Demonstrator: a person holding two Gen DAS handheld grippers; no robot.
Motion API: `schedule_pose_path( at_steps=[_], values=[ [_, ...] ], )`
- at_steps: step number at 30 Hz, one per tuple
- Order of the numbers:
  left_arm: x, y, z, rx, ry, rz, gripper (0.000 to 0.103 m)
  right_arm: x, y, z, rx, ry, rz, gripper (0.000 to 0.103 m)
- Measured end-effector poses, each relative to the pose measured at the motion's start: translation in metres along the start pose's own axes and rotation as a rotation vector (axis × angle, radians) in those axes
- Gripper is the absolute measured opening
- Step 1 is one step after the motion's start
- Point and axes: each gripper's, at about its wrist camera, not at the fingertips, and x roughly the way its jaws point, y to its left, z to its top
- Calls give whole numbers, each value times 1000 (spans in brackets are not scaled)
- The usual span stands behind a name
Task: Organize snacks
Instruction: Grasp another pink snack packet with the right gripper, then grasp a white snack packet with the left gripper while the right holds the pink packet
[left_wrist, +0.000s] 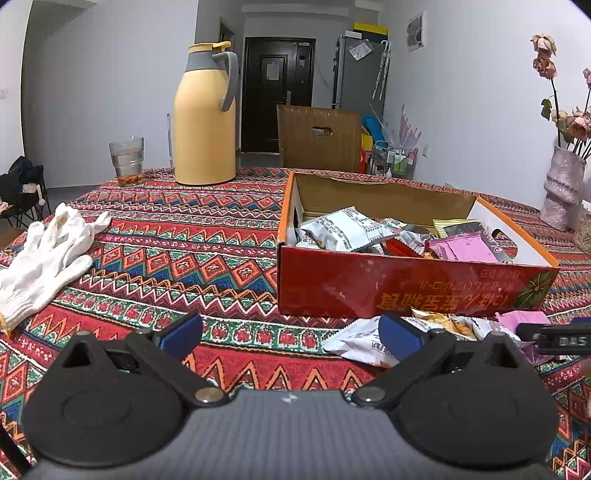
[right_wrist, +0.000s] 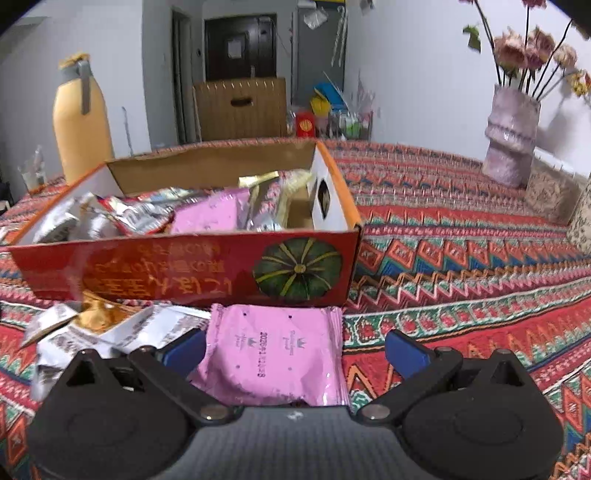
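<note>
right gripper (right_wrist: 295, 345) wide, 1 pink packet (right_wrist: 273, 354) between fingers, dated 2026 | left gripper (left_wrist: 291, 338) wide, empty | 1 red box (right_wrist: 184, 269) ahead

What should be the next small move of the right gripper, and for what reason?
Probably close the right gripper on the pink packet. The packet lies flat on the tablecloth between the open fingers, in front of the red box, which already holds other snacks. The fingers do not seem to press it yet, so gripping likely comes before lifting it into the box.
</note>
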Motion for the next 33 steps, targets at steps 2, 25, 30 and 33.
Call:
schedule_pose_path(
  at_steps=[2,25,30,33],
  values=[
    [2,1,0,-8,6,0,103,7,0,-1,9,13,-1,103],
    [9,2,-4,-13,42,-12,103,-4,9,-18,-29,-102,35,64],
    [9,2,-5,-12,47,-10,103,-26,5,-23,3,-236,20,64],
    [10,1,-5,-13,53,-10,103,-29,2,-22,20,-255,20,64]
  ],
)
